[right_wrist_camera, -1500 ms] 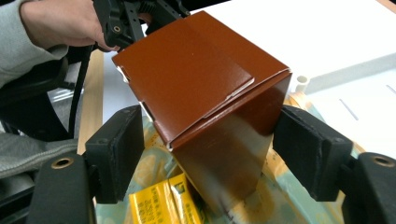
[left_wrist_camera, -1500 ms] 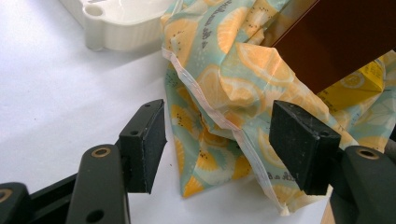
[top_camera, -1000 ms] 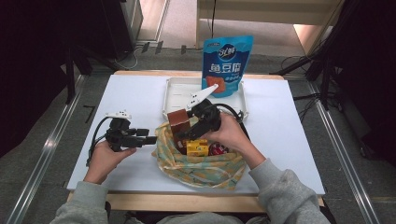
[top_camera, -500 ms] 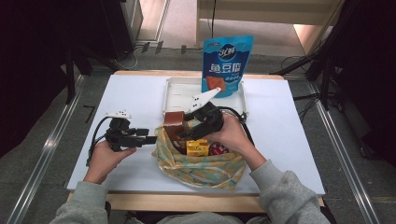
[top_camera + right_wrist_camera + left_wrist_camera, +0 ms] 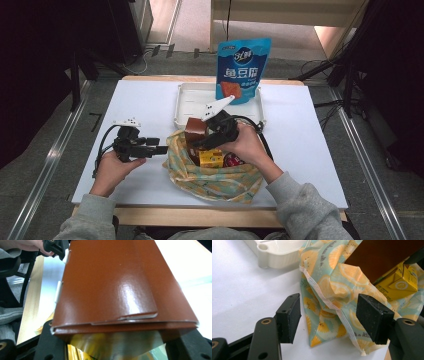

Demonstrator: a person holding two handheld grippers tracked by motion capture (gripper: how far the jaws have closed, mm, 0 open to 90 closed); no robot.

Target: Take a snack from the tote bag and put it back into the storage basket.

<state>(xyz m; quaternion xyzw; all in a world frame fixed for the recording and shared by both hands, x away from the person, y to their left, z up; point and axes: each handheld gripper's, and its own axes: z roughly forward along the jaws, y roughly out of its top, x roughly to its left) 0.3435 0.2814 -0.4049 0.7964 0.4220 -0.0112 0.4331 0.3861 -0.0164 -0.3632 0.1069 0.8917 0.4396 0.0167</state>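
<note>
A glossy brown box (image 5: 112, 282) stands tilted in the mouth of a lemon-print cloth bag (image 5: 215, 177). My right gripper (image 5: 200, 142) reaches in from the right; its jaws have just been closing and now press the box's two sides. The brown box (image 5: 196, 131) leans over a yellow carton (image 5: 211, 158) inside the bag. My left gripper (image 5: 162, 149) lies level on the table at the bag's left edge. In the left gripper view the left gripper (image 5: 329, 317) stands open, with the bag's hem (image 5: 337, 310) loose between the jaws.
A white tray (image 5: 187, 100) lies behind the bag, and a blue snack pouch (image 5: 242, 70) stands at its far right corner. A red item (image 5: 232, 160) sits in the bag beside the carton. Bare white tabletop (image 5: 310, 130) stretches to the right.
The right gripper's jaws have drawn in onto the brown box. Both hands have stayed in place.
</note>
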